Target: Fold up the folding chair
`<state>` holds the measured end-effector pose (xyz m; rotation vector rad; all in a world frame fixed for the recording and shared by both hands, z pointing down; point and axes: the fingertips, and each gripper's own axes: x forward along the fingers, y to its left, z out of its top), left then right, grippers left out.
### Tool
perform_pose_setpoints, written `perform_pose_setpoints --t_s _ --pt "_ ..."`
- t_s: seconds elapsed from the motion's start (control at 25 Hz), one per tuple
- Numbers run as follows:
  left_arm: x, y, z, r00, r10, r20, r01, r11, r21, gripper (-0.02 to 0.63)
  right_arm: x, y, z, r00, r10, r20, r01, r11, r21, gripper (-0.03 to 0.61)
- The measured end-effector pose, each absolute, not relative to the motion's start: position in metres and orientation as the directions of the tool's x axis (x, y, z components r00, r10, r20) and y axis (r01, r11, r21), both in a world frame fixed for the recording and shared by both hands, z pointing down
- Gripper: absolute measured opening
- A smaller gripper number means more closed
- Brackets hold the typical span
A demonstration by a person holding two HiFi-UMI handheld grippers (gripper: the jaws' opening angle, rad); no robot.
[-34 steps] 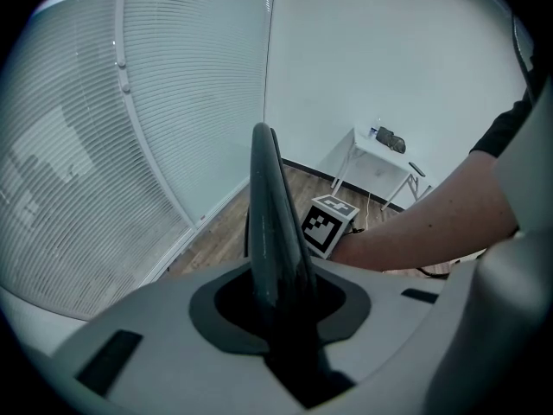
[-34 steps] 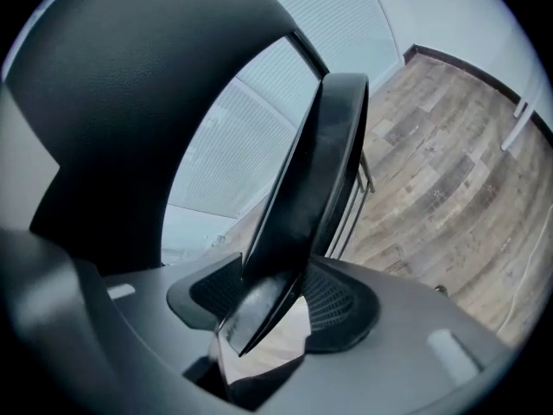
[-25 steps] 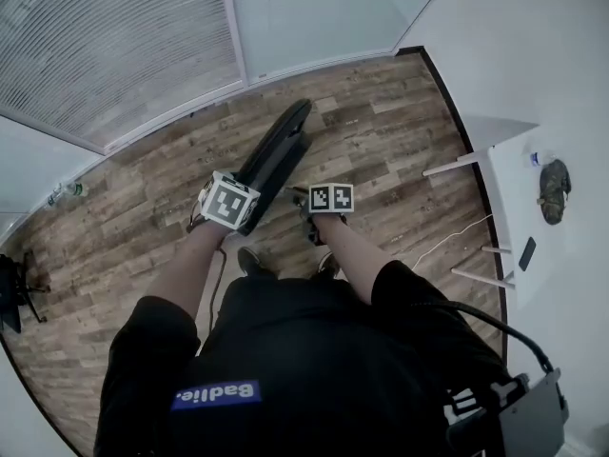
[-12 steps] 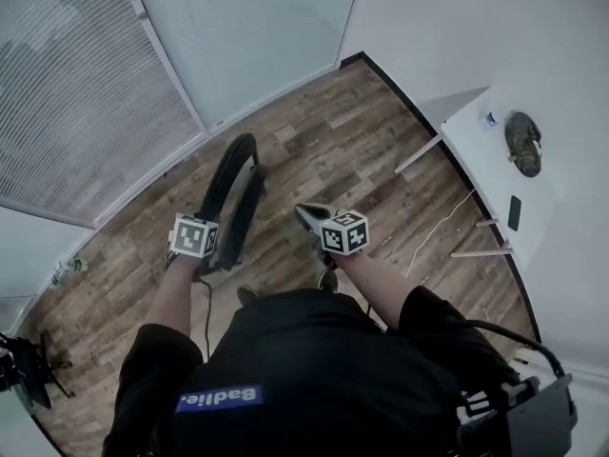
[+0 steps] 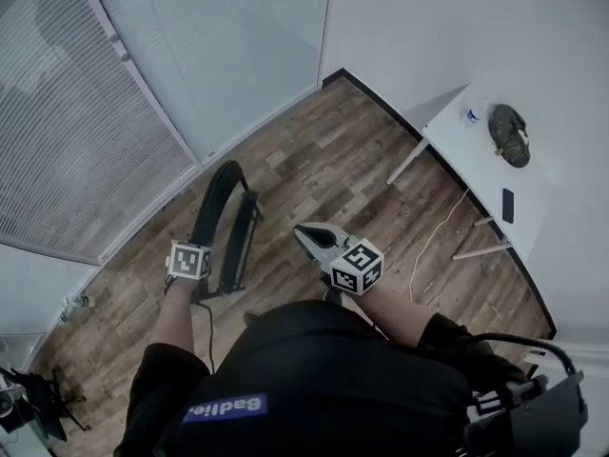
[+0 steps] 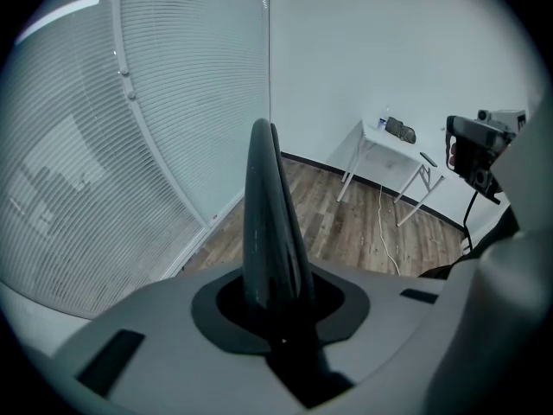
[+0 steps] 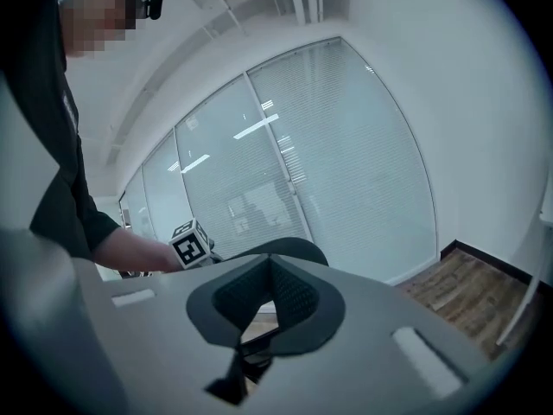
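Observation:
The black folding chair [image 5: 225,225] stands folded flat on the wood floor, its curved top edge toward the blinds. My left gripper [image 5: 202,280] is shut on the chair's near edge; in the left gripper view the thin chair edge [image 6: 266,223] rises from between the jaws of that gripper [image 6: 278,315]. My right gripper [image 5: 304,233] is raised beside the chair to its right, apart from it, shut and empty. In the right gripper view its jaws [image 7: 263,294] meet with nothing between them, and the chair's top [image 7: 294,247] shows behind, near the left gripper's marker cube [image 7: 192,243].
A white table [image 5: 481,165] stands at the right wall with a dark object [image 5: 509,133], a small bottle [image 5: 473,115] and a phone [image 5: 507,205]. A white cable [image 5: 433,241] lies on the floor. Glass walls with blinds [image 5: 143,84] close the back. Black stand [image 5: 38,412] at lower left.
My right gripper came away from the chair, rose and turned, and its jaws closed empty. The left gripper kept its hold on the chair. The head view swung round.

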<state>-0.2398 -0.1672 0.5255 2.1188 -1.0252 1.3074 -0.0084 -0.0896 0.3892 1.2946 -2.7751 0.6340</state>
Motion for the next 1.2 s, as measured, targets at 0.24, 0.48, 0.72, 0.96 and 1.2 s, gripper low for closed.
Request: perform_pose_setpoints --t_s 0.24,0.48,0.72,0.96,1.2 --pt "-0.237 -0.163 0.522 0.271 -0.357 0.894 -0.774 -0.633 -0.018 0.077 -0.020 -0.079 0.373 -0.687 -0.710 0.154 -0.709 0.611 -0.352 0.002" --pt "-0.233 -0.162 0.522 0.262 -0.354 0.898 -0.769 -0.638 -0.027 0.074 -0.022 -0.071 0.376 -0.689 -0.705 0.169 -0.708 0.603 -0.369 0.002" --pt "-0.235 -0.161 0.523 0.260 -0.358 0.897 -0.763 -0.645 -0.037 0.074 -0.022 -0.065 0.377 -0.682 -0.707 0.187 -0.715 0.590 -0.375 0.002" --pt "-0.234 -0.160 0.523 0.258 -0.357 0.898 -0.763 -0.645 -0.037 0.074 -0.021 -0.061 0.373 -0.673 -0.713 0.199 -0.725 0.582 -0.369 0.002" --pt "-0.232 -0.159 0.521 0.258 -0.366 0.894 -0.762 -0.646 -0.045 0.074 -0.019 -0.055 0.376 -0.667 -0.717 0.201 -0.729 0.573 -0.374 0.002"
